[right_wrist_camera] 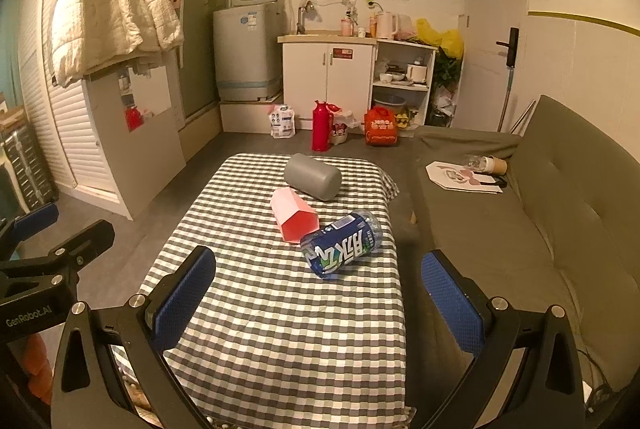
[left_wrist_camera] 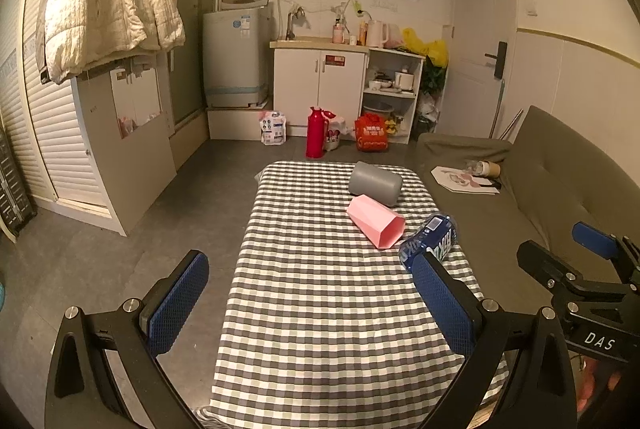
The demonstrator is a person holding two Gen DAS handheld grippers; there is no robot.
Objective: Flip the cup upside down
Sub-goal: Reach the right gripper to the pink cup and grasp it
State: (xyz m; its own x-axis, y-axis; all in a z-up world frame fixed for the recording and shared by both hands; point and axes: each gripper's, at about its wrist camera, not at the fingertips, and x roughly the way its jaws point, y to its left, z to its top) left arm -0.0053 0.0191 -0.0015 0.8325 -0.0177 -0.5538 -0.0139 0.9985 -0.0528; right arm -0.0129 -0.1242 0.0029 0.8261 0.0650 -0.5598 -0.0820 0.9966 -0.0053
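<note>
Three cups lie on their sides on the checked tablecloth (left_wrist_camera: 320,309). A grey round cup (left_wrist_camera: 375,183) lies farthest, a pink faceted cup (left_wrist_camera: 375,221) in the middle with its mouth toward me, and a blue printed cup (left_wrist_camera: 430,241) nearest. They also show in the right wrist view: grey cup (right_wrist_camera: 313,177), pink cup (right_wrist_camera: 294,215), blue cup (right_wrist_camera: 342,249). My left gripper (left_wrist_camera: 316,303) is open and empty, well short of the cups. My right gripper (right_wrist_camera: 320,303) is open and empty, just short of the blue cup.
The small table (right_wrist_camera: 280,349) stands beside a grey sofa (right_wrist_camera: 520,229) on the right, which holds papers and a bottle (right_wrist_camera: 486,165). A red thermos (right_wrist_camera: 321,127) and bags stand on the floor beyond. White cabinets line the left wall.
</note>
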